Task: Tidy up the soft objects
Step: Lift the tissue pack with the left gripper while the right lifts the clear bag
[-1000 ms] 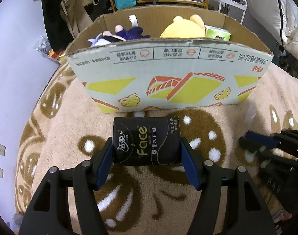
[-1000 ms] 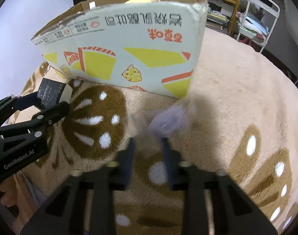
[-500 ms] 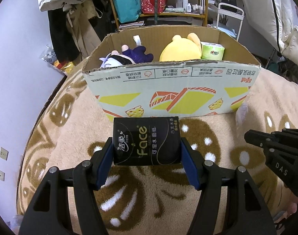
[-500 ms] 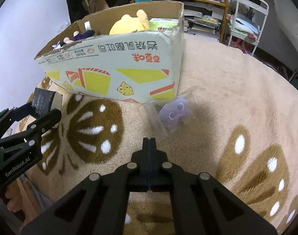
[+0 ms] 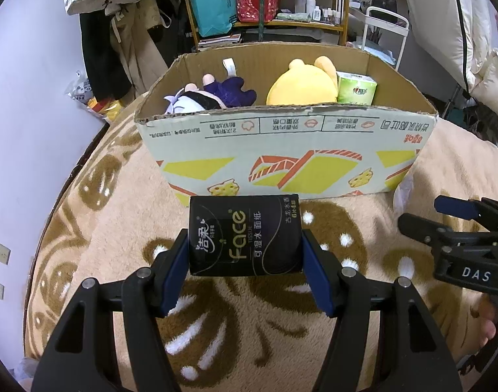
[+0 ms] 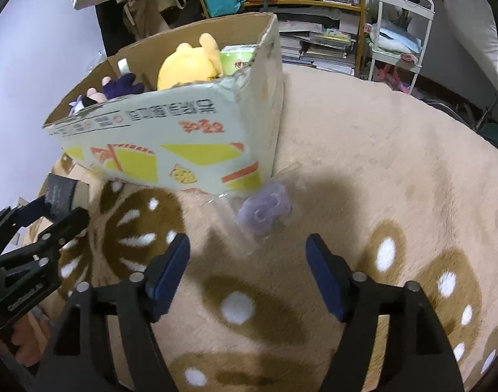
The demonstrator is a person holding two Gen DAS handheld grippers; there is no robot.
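We grip a black tissue pack (image 5: 245,235), printed "Face TISSUE" with Chinese characters, between the blue pads of our left gripper (image 5: 245,261), jaws closed on its two sides. Our right gripper (image 6: 247,269), marked "DAS" on its side, has just been opening; its jaws stand wide with nothing between them. Just beyond lies a purple plush in a clear bag (image 6: 265,210), touching the near right corner of the cardboard box (image 6: 170,150) on the beige rug (image 6: 379,170).

Dim indoor light, fisheye-warped edges, slight blur in right view.
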